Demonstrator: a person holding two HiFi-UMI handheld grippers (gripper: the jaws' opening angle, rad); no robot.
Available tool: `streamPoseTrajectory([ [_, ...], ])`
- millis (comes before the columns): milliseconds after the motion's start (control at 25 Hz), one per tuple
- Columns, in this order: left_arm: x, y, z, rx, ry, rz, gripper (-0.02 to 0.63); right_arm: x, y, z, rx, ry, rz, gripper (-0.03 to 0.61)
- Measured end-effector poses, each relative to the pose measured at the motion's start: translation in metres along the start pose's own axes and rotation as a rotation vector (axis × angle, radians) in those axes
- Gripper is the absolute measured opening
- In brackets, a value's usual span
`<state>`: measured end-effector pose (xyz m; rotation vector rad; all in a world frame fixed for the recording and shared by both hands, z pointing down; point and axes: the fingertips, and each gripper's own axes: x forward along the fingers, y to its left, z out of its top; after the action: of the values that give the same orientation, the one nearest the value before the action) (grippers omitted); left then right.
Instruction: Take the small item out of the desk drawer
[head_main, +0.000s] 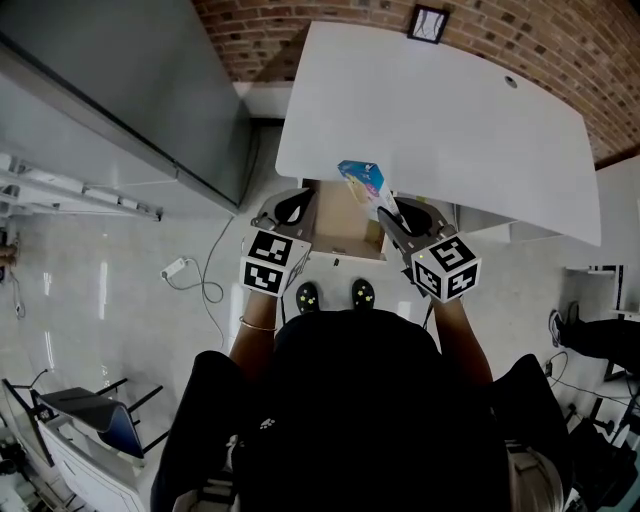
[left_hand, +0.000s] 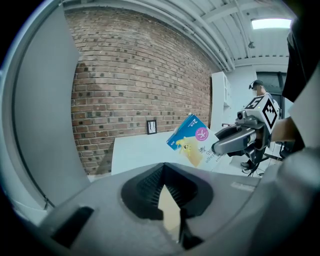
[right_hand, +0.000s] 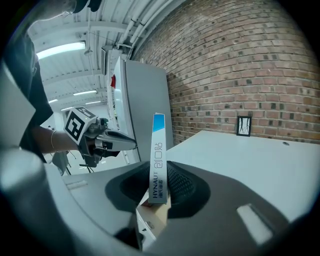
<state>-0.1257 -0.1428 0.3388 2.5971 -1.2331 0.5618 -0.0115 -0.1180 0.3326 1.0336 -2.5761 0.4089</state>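
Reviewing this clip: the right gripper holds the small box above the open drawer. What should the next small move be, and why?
Probably carry the small box forward over the white desk and set it down. The right gripper grips it clear above the open drawer, with bare desk top just ahead. The left gripper is shut and empty.

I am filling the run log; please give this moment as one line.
left gripper: jaws shut, empty | right gripper: jaws shut on small box | small box: out of open drawer
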Motion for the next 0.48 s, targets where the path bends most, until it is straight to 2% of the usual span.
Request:
streamPoseTrajectory([
  [480,-0.0033,-0.0022,-0.0011,0.004,-0.001,0.002,-0.002,-0.0019,0.002,-0.0017,0.038,-0.025,0.004,0.103],
])
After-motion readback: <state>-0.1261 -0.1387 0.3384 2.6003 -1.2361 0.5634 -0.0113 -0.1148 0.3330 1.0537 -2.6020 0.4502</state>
